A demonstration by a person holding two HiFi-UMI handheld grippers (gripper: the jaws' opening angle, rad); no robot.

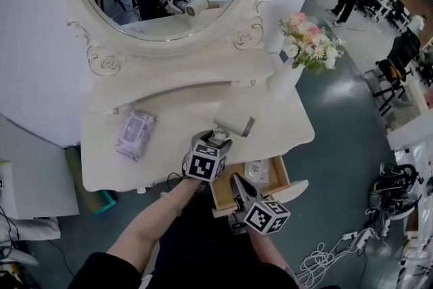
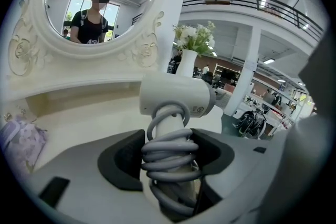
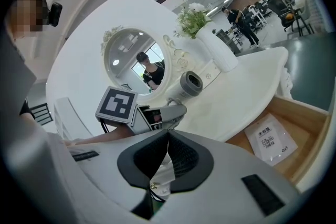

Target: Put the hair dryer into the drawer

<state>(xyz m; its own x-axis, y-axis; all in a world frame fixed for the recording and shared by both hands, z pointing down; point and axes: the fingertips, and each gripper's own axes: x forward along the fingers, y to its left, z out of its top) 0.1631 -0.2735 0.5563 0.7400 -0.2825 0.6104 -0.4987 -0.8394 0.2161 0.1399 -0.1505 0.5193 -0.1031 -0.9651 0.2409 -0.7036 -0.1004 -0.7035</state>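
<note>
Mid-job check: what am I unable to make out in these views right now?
Front of the drawer: head view, right gripper covers it.
The white piece pinched by the right gripper: right gripper view, pads hide most; unidentifiable.
Handle of the hair dryer: left gripper view, coiled cord and left gripper wrap it.
Print on the packet in the drawer: too small in both views.

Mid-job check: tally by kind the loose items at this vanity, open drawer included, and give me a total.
Hair dryer, in the left hand-held gripper: 1
Wipes pack: 1
Vase of flowers: 1
Packet in the drawer: 1
Total: 4
</note>
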